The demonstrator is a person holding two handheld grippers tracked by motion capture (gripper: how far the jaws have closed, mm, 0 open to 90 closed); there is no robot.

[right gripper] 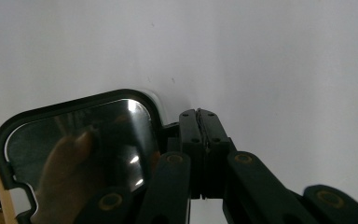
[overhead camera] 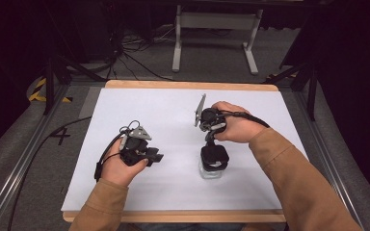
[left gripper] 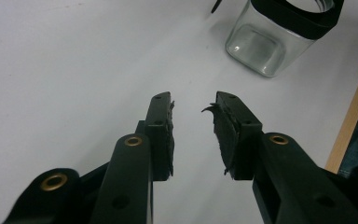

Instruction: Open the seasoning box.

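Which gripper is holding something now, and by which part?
The right gripper is shut on the jar lid, at its edge. The left gripper is open, holding nothing.

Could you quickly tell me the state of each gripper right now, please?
Left gripper: jaws open, nothing between them, short of the glass jar.
Right gripper: jaws closed together beside the jar's lid; nothing visibly held between them.
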